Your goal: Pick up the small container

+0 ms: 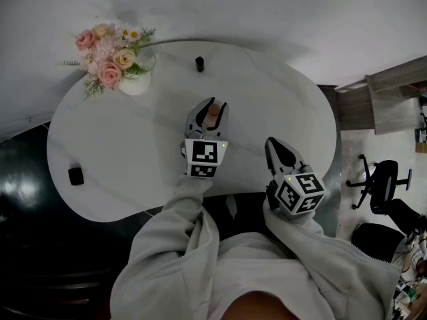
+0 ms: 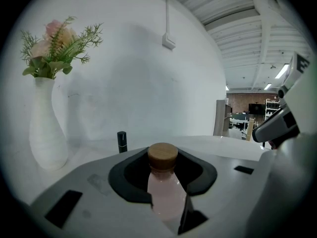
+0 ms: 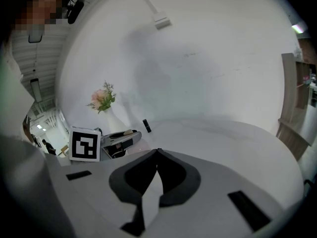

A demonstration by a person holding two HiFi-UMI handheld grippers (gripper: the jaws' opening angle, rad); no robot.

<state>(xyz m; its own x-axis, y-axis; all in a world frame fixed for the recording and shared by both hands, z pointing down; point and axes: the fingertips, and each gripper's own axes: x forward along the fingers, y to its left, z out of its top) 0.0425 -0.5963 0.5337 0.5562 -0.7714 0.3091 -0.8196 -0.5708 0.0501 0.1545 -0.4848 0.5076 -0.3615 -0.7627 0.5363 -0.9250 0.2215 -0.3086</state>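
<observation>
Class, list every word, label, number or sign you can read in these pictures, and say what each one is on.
No readable text anywhere.
Left marker cube: black-and-white square patterns only, no letters or digits.
Right marker cube: the same.
Small container: no label visible.
Black block: too small to tell.

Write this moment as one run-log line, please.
left claw: shut on small container | right claw: shut, empty | lift: cannot tell

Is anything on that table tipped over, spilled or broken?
Nothing stands out. The vase and the small black tube stand upright, the small container sits upright in the left gripper, and no spill shows on the table.
</observation>
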